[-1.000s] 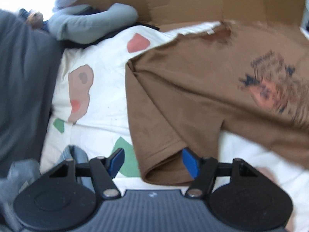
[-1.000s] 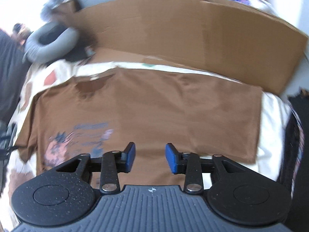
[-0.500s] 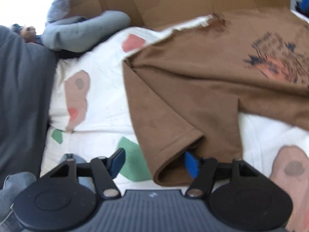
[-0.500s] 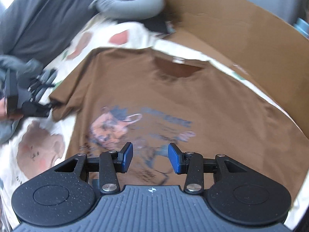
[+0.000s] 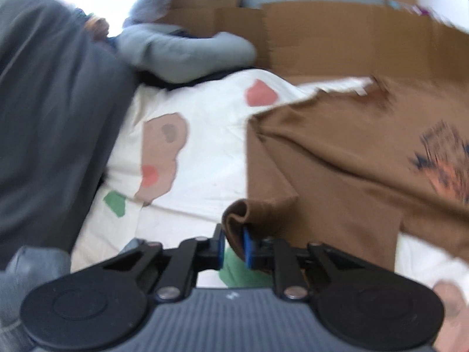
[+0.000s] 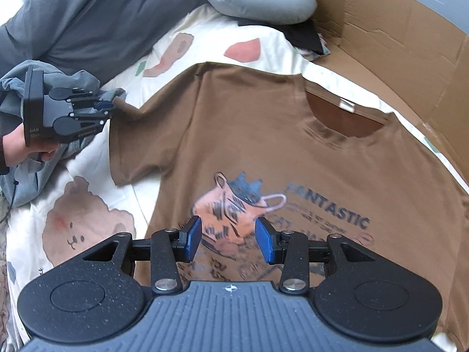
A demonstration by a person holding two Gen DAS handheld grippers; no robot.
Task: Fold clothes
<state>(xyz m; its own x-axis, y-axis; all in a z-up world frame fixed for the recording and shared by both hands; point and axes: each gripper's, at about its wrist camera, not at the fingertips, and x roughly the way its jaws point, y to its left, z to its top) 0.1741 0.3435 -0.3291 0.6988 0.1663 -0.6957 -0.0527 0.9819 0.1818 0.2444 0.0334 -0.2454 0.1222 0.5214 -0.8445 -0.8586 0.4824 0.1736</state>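
A brown T-shirt [image 6: 263, 135] with a pink and blue print lies face up on a white patterned bed sheet [image 6: 88, 214]. My left gripper [image 5: 233, 243] is at the shirt's left sleeve [image 5: 263, 211]. Its jaws are closing, and the bunched sleeve hem is pinched between the blue pads. From the right wrist view, that left gripper [image 6: 112, 105] grips the tip of the sleeve [image 6: 137, 146], with a person's hand [image 6: 17, 146] holding it. My right gripper [image 6: 228, 237] hovers open over the printed chest, with nothing between its fingers.
A grey neck pillow [image 6: 258, 3] and a dark grey blanket [image 6: 88, 14] lie at the far left. Cardboard walls [image 6: 395, 29] run along the far side. A blue-grey garment [image 6: 79, 82] is heaped beside the left gripper.
The left jaws have come together on the sleeve hem, which now bunches up between them. The right gripper swung left across the shirt, from its plain part to above the print.
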